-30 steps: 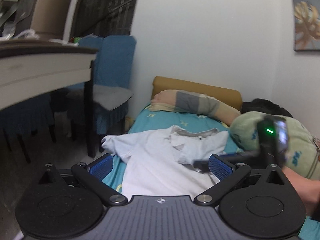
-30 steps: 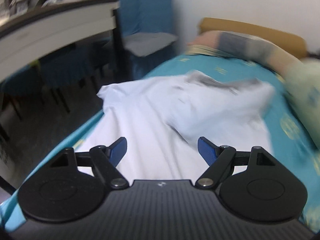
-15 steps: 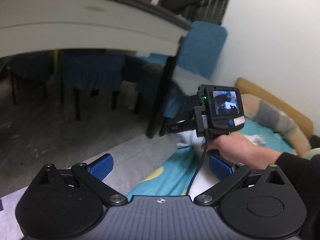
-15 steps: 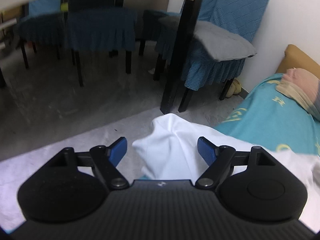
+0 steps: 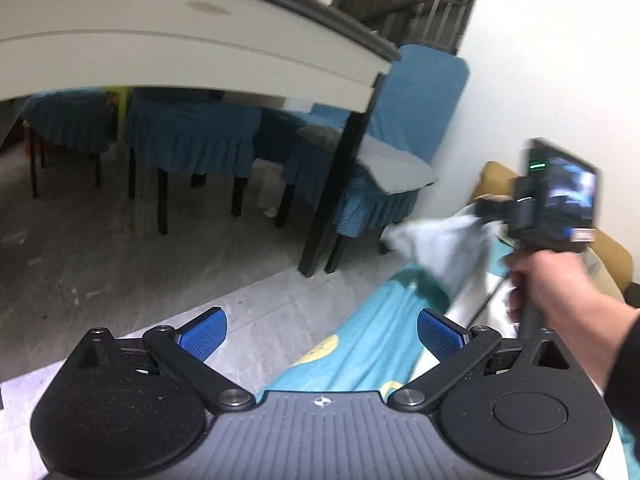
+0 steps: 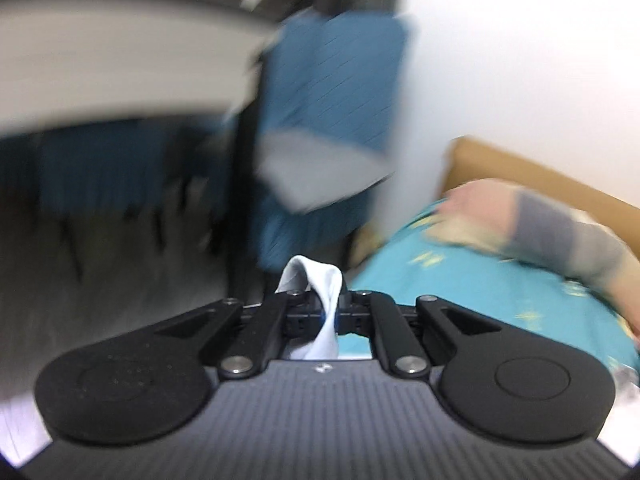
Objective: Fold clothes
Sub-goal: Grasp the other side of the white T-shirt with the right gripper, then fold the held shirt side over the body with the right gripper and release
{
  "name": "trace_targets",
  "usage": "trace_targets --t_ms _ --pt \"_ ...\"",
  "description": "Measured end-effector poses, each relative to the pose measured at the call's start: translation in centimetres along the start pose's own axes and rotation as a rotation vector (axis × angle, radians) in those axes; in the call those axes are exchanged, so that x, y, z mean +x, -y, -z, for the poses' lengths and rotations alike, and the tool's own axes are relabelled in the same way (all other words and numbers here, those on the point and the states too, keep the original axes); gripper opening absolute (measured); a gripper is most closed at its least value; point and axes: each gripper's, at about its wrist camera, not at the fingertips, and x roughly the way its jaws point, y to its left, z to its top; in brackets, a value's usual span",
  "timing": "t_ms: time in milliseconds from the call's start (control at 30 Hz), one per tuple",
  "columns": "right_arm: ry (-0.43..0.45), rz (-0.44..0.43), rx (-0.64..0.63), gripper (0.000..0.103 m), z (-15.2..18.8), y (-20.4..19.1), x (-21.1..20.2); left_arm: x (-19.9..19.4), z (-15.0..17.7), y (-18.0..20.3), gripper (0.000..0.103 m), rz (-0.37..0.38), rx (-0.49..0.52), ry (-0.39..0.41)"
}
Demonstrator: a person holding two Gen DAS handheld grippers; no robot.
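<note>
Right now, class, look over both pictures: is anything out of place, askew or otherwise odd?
Nothing looks damaged or spilled. The right gripper is shut on a bunched corner of the pale shirt, lifting it off the teal bedsheet, so the cloth hangs crumpled. The left gripper is open and holds nothing.

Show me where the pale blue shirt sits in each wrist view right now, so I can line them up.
Left wrist: the pale blue shirt hangs right of centre, lifted over the teal bedsheet, below the right tongs' camera.
Right wrist: low centre, a fold of it pinched in the shut right tongs.
Shared landmark: the blue-covered chair with grey cushion.
</note>
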Motion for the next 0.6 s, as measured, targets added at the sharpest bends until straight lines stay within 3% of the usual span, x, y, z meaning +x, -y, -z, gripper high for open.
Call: trace_targets --t_ms 133,233,367,500,533,567,600 --pt "0.08 0.156 0.187 0.006 0.4 8.0 -4.1 -1.1 0.3 1.0 0.102 0.038 0.021 0.022" --pt "0.079 0.283 0.334 0.006 2.9 14.3 -5.5 -1.2 0.8 2.1 0.102 0.067 0.055 -0.007" --pt "-0.029 0.393 0.439 0.008 8.2 20.4 -5.6 -0.9 1.9 3.9 0.102 0.104 0.123 -0.043" --pt "-0.191 0.363 0.49 0.011 12.4 23.0 -4.9 0.0 3.2 5.8 0.102 0.132 0.196 -0.085" --pt "-0.217 0.333 0.493 0.014 12.9 23.3 -4.9 0.3 3.4 6.3 0.102 0.137 0.211 -0.095" --pt "-0.23 0.305 0.487 0.035 13.1 23.3 -5.3 0.5 3.7 6.7 0.102 0.142 0.225 -0.104" --pt "-0.228 0.279 0.472 0.048 13.0 23.1 -6.0 0.6 3.9 7.0 0.102 0.148 0.237 -0.112"
